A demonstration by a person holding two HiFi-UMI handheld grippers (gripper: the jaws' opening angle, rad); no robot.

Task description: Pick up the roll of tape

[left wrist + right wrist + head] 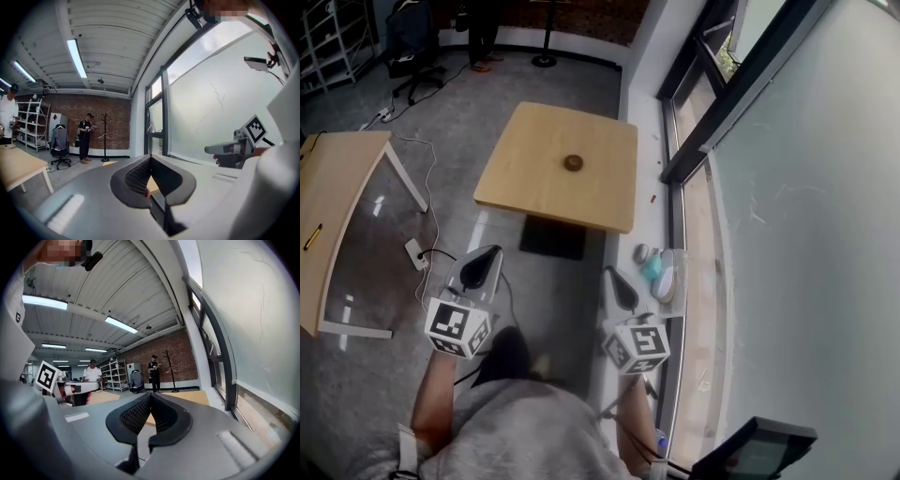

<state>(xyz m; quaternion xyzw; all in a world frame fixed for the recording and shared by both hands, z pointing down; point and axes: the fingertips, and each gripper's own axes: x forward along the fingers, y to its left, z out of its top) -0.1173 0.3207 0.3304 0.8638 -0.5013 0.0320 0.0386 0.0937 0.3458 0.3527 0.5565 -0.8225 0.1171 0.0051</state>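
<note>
The roll of tape [573, 162], small, round and brown, lies near the middle of a square wooden table [525, 187] some way ahead of me. Both grippers hang in the air well short of that table and point toward it. My left gripper [493, 251] has its jaws together with nothing between them, as the left gripper view [150, 160] shows. My right gripper [608, 274] is likewise shut and empty [150, 397]. Each gripper view shows the other gripper at its side, and neither shows the tape.
A second wooden table [328, 206] stands at the left, with a power strip [415, 253] and cable on the floor beside it. Small items [661, 270] sit on the window sill at the right. People, an office chair [412, 52] and a coat stand [546, 42] are far back.
</note>
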